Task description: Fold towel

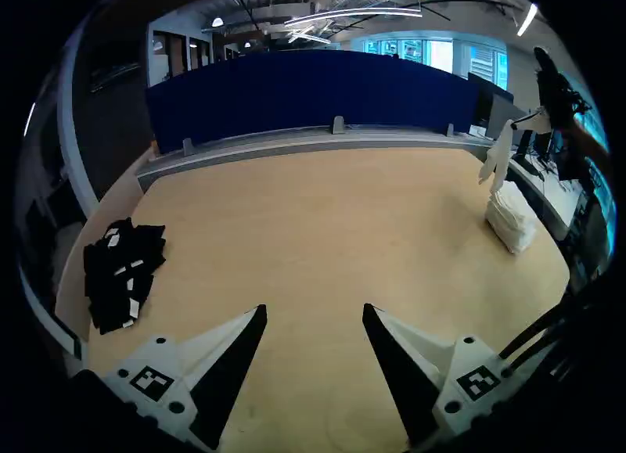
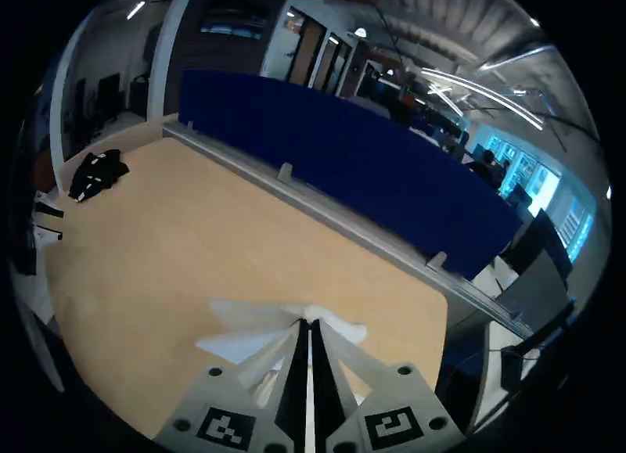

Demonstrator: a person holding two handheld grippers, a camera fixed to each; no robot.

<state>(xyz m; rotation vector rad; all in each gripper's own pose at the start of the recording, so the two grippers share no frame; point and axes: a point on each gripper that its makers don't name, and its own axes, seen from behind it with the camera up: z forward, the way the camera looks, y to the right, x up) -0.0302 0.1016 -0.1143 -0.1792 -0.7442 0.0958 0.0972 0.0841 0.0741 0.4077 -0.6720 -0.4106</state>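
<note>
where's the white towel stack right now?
In the left gripper view, the white towel stack sits at the right edge of the table, just under the hanging towel, opposite the black pile.

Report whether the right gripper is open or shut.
Shut. The right gripper has its fingers nearly together, pinching the white towel between them.

The right tool [image 2: 308,323] pinches a white towel [image 2: 235,312].
</note>
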